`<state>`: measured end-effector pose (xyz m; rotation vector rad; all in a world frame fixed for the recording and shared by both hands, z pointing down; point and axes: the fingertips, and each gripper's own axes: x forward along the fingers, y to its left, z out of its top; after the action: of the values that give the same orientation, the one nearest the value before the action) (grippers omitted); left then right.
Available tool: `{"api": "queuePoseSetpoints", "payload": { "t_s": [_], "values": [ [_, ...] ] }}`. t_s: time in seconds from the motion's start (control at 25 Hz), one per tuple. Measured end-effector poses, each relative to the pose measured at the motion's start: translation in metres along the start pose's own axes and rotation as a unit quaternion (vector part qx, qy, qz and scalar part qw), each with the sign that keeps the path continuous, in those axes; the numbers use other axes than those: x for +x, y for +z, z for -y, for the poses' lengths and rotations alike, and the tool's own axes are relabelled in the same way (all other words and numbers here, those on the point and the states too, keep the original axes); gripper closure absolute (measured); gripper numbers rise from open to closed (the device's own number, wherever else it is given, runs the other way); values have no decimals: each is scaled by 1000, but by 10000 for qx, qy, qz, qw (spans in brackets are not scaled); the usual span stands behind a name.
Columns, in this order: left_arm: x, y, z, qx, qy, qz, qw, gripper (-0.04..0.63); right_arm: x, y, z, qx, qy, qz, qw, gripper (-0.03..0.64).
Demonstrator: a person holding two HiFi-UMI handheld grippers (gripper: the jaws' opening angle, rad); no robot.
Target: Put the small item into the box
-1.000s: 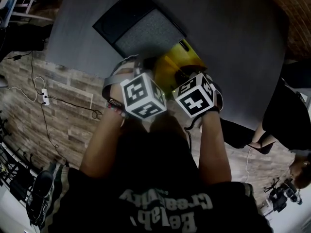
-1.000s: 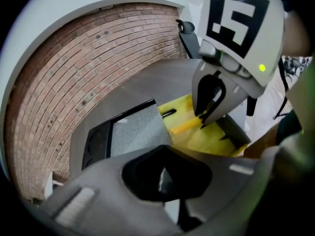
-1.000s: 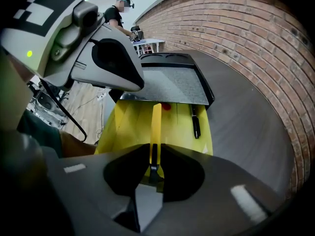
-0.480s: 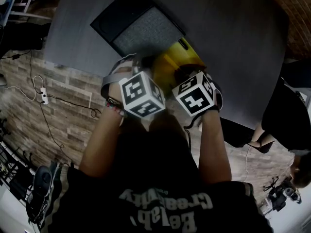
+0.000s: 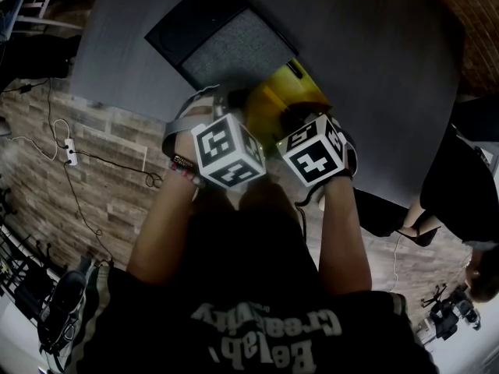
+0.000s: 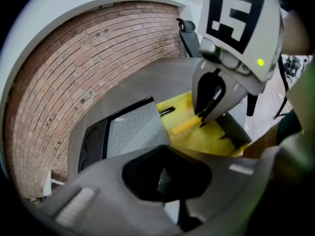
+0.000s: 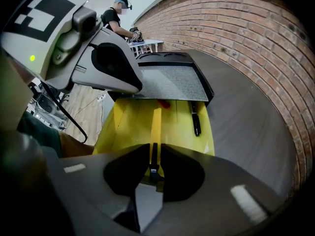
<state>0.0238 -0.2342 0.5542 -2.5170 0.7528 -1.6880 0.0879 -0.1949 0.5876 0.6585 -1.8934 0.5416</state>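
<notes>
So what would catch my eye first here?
The bright yellow tray on the grey table, next to a black box with grey lining, stands out most. Over it the right gripper pinches a slim yellow stick, and a black pen lies in the tray.

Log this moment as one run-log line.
right gripper: shut on yellow stick | stick: over yellow box | left gripper: shut, empty | black pen: in box | status: not released

Brick wall [image 7: 256, 38] behind grey table [image 7: 246, 132]; power strip [image 5: 72, 156] on floor [image 5: 117, 201].
</notes>
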Motion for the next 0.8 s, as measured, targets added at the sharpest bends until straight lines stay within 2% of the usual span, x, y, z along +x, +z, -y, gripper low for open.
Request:
{"api": "queuePoseSetpoints", "payload": {
  "t_s": [0.4, 0.48, 0.56, 0.8],
  "values": [
    [0, -1, 2, -36, -18, -29, 10000, 592, 1, 5, 0, 8, 14, 98, 10000, 529],
    [0, -1, 2, -46, -25, -35, 10000, 591, 2, 7, -1, 83, 70, 153, 9998, 366],
    [0, -1, 2, -56, -27, -40, 10000, 592, 4, 6, -2, 99, 115, 122, 9998, 296],
    [1, -3, 3, -44, -24, -67, 10000, 592, 5, 4, -2, 34, 103, 100, 9999, 290]
  ]
}}
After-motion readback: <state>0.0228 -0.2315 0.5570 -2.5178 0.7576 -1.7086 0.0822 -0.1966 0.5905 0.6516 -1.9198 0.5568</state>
